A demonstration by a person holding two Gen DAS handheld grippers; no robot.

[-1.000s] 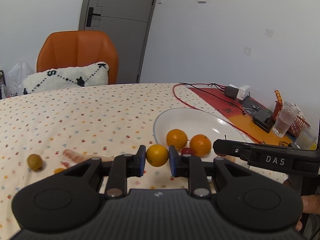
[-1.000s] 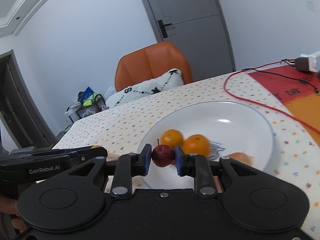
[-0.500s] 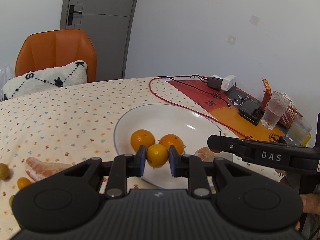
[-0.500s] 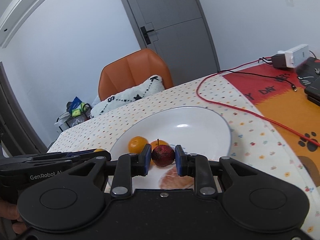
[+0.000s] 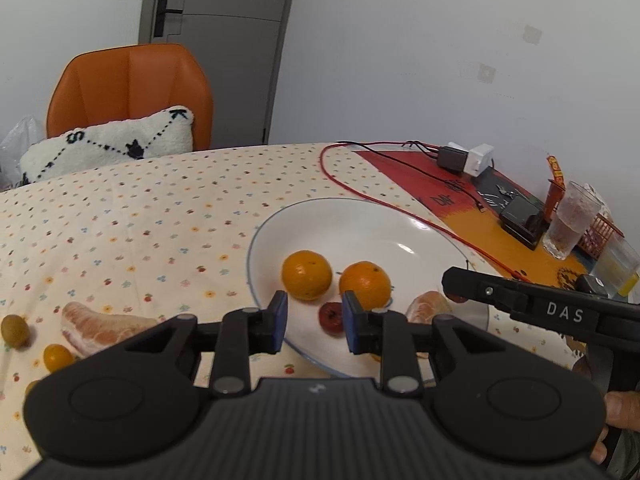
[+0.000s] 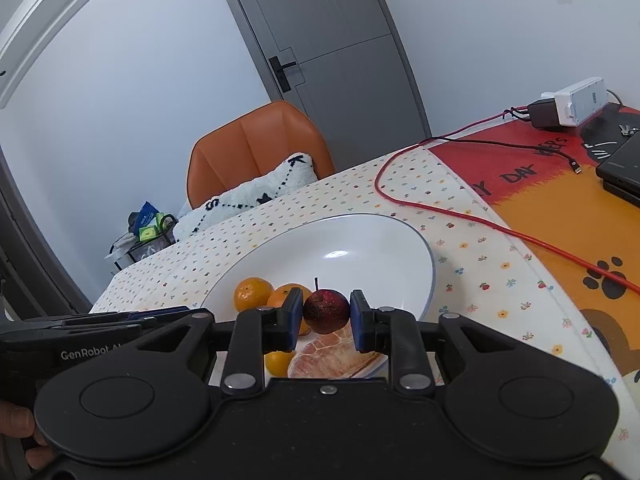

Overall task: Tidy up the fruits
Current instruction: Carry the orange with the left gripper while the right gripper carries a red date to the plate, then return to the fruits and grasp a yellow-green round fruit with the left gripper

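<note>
My left gripper (image 5: 314,322) hovers over the near rim of the white plate (image 5: 360,216). Its jaws are opening and nothing sits between them. The small orange (image 6: 276,362) it carried lies on the plate just below, mostly hidden in the left wrist view. Two oranges (image 5: 307,275) (image 5: 365,285), a dark red fruit (image 5: 331,317) and a pomelo segment (image 5: 428,308) rest on the plate. My right gripper (image 6: 326,312) is shut on a small red fruit (image 6: 326,311) with a stem, above the plate.
On the dotted tablecloth left of the plate lie a pomelo segment (image 5: 100,328), a green fruit (image 5: 14,330) and a tiny orange fruit (image 5: 58,357). A red cable (image 5: 332,176), a power strip (image 5: 476,158) and a glass (image 5: 572,220) stand to the right. An orange chair (image 5: 128,92) is behind.
The left jaws have parted and the orange has left them for the plate. The right gripper still grips the red fruit and has come closer over the plate.
</note>
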